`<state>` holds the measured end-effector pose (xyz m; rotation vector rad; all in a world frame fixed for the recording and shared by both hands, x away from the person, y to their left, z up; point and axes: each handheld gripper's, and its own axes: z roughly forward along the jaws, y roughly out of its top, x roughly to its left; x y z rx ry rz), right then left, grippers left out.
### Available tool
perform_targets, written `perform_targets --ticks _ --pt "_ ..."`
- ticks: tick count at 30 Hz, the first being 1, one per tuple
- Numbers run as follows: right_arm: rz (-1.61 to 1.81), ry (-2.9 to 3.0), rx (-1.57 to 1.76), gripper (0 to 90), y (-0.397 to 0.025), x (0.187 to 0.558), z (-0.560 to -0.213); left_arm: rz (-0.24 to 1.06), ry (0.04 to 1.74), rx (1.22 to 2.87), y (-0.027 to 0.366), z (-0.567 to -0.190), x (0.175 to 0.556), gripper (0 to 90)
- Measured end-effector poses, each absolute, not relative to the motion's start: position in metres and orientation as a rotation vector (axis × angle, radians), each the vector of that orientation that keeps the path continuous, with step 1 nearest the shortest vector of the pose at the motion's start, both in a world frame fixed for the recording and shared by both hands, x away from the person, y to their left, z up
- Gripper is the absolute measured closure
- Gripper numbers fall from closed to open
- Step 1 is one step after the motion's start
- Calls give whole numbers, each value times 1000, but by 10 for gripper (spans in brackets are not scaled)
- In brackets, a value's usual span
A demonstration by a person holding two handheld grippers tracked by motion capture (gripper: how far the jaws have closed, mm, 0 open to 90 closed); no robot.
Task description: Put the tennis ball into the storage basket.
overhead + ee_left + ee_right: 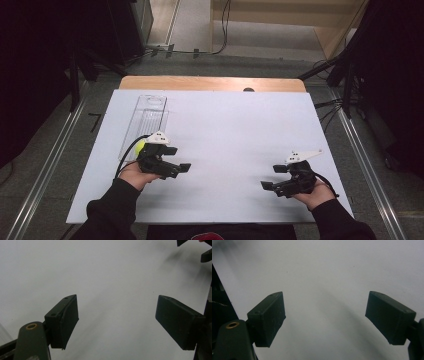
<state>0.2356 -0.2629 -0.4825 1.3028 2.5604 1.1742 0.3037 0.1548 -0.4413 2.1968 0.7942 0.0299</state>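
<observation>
the person's dark sleeves come in at the bottom edge of the high view, each hand wrapped around a gripper held low over the white table (230, 130). the left gripper (181, 167) points inward toward the table's middle, and in its own view its jaws stand wide apart with nothing but bare white surface between them; it holds nothing. the right gripper (272, 177) mirrors it, also aimed inward, jaws spread wide and empty in its own view (325, 320). this looks like a ready pose, both tools open so either can close on something without a preparatory move.

the nearest thing to work with is a yellow-green ball (139, 147), sitting just behind the left gripper at the near end of a clear plastic tray (150, 112) (whether it rests inside the tray or against it i cannot tell). the left gripper faces away from it, so it would likely need to turn back.
</observation>
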Motion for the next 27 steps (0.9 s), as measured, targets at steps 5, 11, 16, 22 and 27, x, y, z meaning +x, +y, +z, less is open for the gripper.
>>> perform_targets --ticks 5,11,16,22,27 --pt "1175 2559 1307 141 -263 236 -483 18 788 2201 157 -444 301 192" --pt "1174 2560 1307 141 -263 236 -483 8 791 2200 159 -448 297 192" --pt "1174 2560 1309 141 -263 236 -483 -12 779 2202 162 -450 295 192" --pt "1174 2559 1311 141 -263 236 -483 -12 771 2214 164 -452 291 192" --pt "1173 2560 1311 141 -263 236 -483 -14 770 2233 165 -455 289 191"
